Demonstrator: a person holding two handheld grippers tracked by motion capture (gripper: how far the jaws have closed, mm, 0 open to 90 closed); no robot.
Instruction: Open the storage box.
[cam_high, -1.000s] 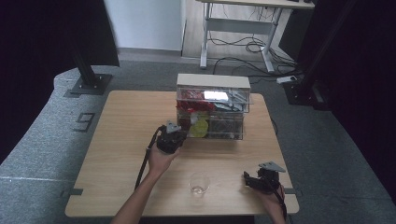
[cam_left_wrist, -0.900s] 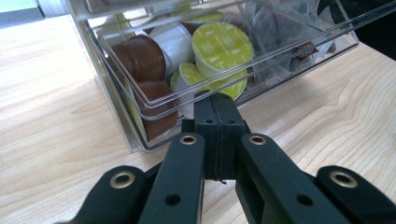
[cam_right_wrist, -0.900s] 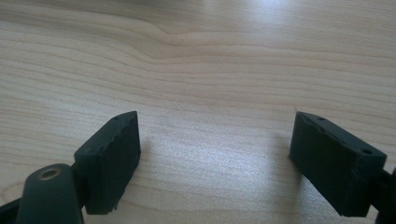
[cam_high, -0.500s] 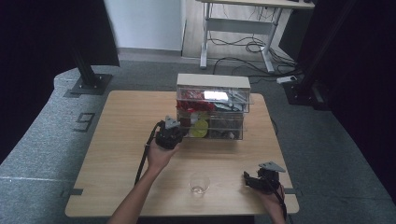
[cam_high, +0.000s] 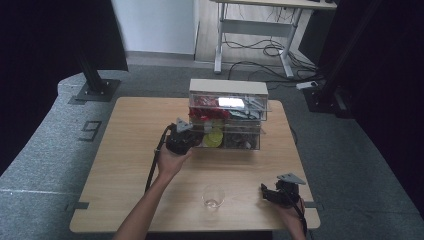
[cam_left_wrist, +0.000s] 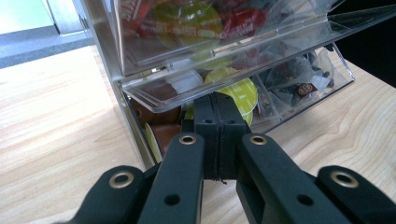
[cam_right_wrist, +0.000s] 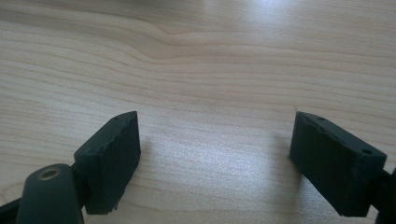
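Note:
A clear plastic organizer (cam_high: 227, 115) with tilt-out drawers stands at the back middle of the wooden table (cam_high: 125, 150). It holds red, yellow-green and brown capsules and dark sachets. My left gripper (cam_high: 199, 137) is at its lower left drawer. In the left gripper view the jaws are pressed together, shut, and the left gripper (cam_left_wrist: 219, 100) has its tips right under the drawer's clear front lip (cam_left_wrist: 154, 100), beside a yellow-green capsule (cam_left_wrist: 240, 91). Whether the lip is pinched I cannot tell. My right gripper (cam_high: 265, 192) rests near the table's front right edge. In its own view the right gripper (cam_right_wrist: 215, 140) is open over bare wood.
A small clear glass (cam_high: 212, 197) stands near the front edge, between the two hands. The left gripper's cable (cam_high: 152, 167) trails back along the forearm. The organizer's upper drawer (cam_left_wrist: 196, 28) overhangs the left jaws. A desk with cables stands behind the table.
My left gripper has edged a little closer to the organizer's lower drawer. The right gripper has kept still.

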